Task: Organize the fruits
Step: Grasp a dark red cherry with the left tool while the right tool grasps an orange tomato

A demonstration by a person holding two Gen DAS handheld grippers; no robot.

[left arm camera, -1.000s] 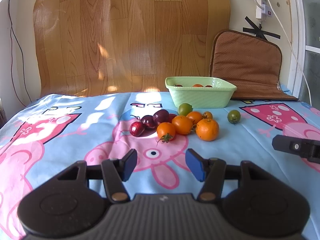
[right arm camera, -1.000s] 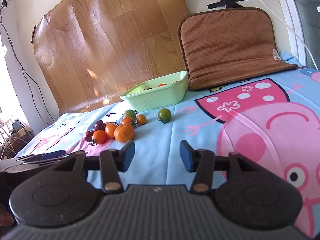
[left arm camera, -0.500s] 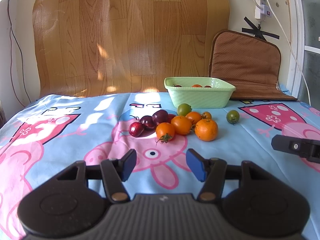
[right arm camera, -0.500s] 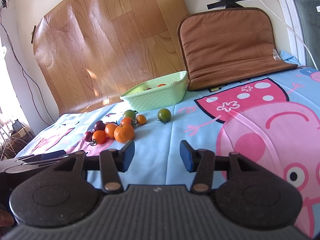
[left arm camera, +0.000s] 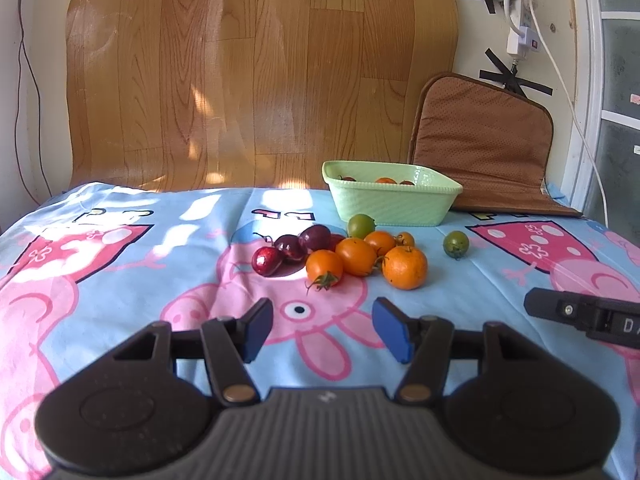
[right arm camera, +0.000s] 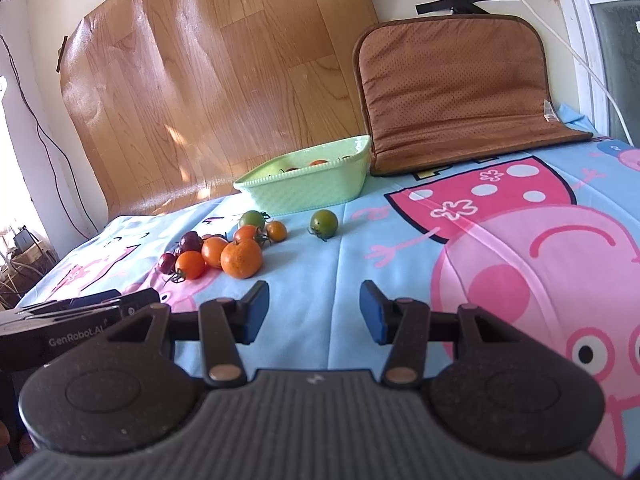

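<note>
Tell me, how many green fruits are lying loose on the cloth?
2. One green fruit touches the back of the pile, just in front of the green basket. The other green fruit sits alone, right of the pile. More could hide behind the orange ones.

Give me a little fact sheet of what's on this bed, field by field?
Surface: cartoon pig sheet
Container: green basket, a few fruits inside
Loose pile: orange fruits, dark red fruits, one green tomato
Apart from pile: second green tomato
Left gripper: open, empty
Right gripper: open, empty
Behind: brown cushion
</note>
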